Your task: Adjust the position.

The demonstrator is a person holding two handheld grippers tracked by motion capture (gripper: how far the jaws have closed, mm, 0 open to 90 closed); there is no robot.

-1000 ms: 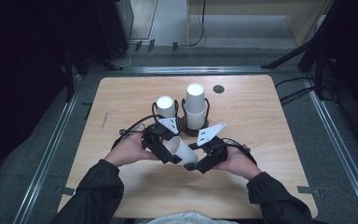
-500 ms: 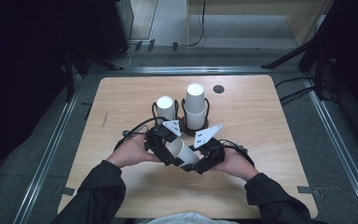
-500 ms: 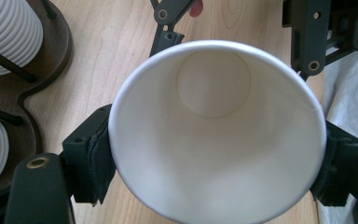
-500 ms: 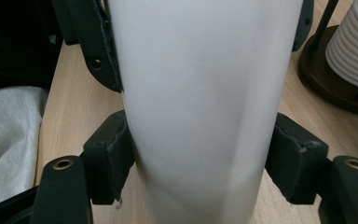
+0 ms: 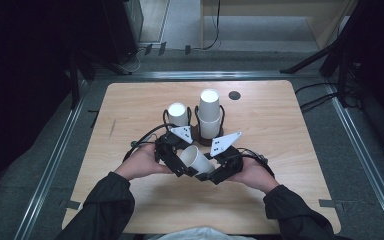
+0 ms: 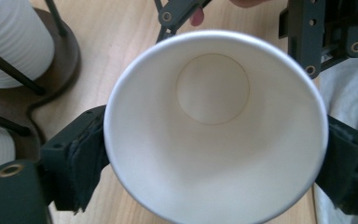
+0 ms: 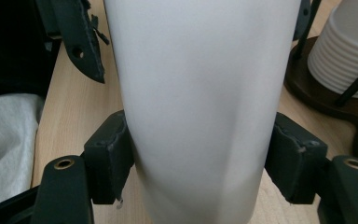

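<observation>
On a wooden table (image 5: 280,130), a holder (image 5: 196,131) with two cup stacks (image 5: 209,114) stands at 12 o'clock; below it, the left gripper (image 5: 176,159) at 9 and right gripper (image 5: 219,167) at 3 both clamp one paper cup (image 5: 196,159) lying sideways between them

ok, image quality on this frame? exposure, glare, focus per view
High view: table evenly lit, surroundings fall to near black, white cup stacks close to clipping. Left gripper view: paper cup interior bright but its base seam is readable, jaws slightly soft at the frame edges. Right gripper view: the cup wall is a featureless, soft-focus white with mild shading; the pads are sharper.
</observation>
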